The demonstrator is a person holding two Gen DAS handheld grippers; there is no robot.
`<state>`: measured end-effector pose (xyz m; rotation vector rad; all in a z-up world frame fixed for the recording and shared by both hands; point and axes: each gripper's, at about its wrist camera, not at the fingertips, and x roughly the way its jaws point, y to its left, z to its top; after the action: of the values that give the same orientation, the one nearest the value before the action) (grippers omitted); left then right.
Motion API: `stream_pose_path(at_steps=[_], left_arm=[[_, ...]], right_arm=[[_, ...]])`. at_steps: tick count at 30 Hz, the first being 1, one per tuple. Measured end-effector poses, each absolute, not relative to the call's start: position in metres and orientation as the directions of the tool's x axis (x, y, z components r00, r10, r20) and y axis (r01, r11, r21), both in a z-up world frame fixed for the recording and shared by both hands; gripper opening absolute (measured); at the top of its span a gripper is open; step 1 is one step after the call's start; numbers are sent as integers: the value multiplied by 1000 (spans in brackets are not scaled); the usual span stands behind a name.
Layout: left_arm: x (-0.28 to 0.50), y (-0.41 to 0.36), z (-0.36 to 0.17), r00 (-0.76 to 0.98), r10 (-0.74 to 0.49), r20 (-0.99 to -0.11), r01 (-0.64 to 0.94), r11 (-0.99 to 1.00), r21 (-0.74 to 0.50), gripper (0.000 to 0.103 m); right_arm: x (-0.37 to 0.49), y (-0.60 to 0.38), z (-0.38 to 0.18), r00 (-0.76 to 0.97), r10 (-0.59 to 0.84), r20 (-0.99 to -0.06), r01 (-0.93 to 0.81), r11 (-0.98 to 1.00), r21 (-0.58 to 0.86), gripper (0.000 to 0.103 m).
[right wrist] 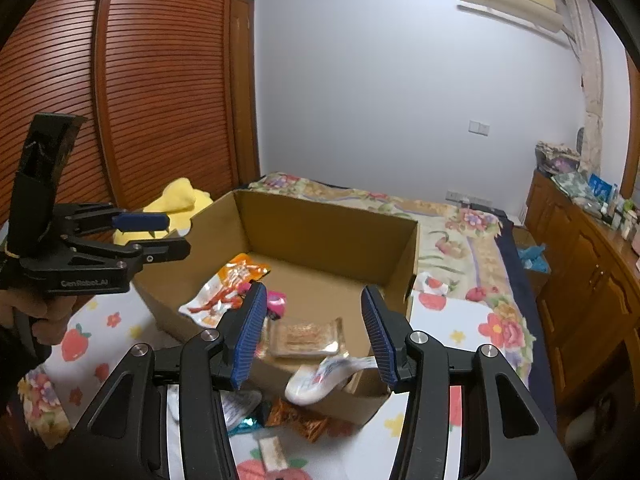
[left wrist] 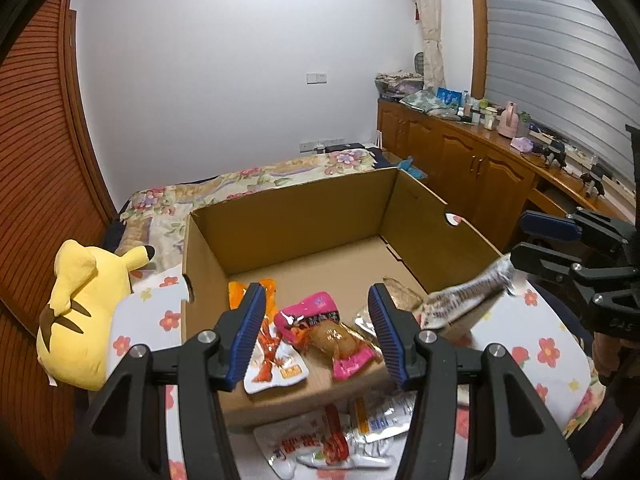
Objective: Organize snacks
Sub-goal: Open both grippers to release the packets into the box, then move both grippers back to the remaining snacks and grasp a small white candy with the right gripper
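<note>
While the open-topped brown cardboard box (left wrist: 288, 216) stands on the flower-printed bed sheet (left wrist: 540, 352), the relation that matters is at its near right corner; there a silvery-white crinkled foil snack packet (right wrist: 320, 376) lies just below and between the jaws of the right gripper (right wrist: 313, 289), over the box's near wall; its long axis slants from low inside the box up towards the right, its upper end close to those jaws. The right jaws stand apart and the pads do not press it; blur hides whether it rests on the rim or is dropping. The left gripper (left wrist: 316, 288) hovers over the box's near left part, jaws apart and empty, so the right hand is nearer this packet. The packet is flat, limp and shiny, with faint print. A red-and-white flat packet (left wrist: 316, 444) lies outside on the bed, just near of the box and under the left jaws; I judge it the left hand's likeliest pick.
</note>
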<state>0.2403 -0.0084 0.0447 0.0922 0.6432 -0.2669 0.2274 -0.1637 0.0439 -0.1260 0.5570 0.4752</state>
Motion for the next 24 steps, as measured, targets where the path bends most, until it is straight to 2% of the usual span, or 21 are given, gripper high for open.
stream_pose_path(at_steps=[17, 24], left_arm=[[176, 6, 24, 772, -224, -594, 272, 962, -9, 54], [156, 17, -4, 765, -224, -604, 268, 963, -18, 61]], right_arm=[[168, -166, 25, 739, 398, -544, -450, 892, 41, 52], [150, -165, 6, 725, 399, -561, -446, 893, 58, 52]])
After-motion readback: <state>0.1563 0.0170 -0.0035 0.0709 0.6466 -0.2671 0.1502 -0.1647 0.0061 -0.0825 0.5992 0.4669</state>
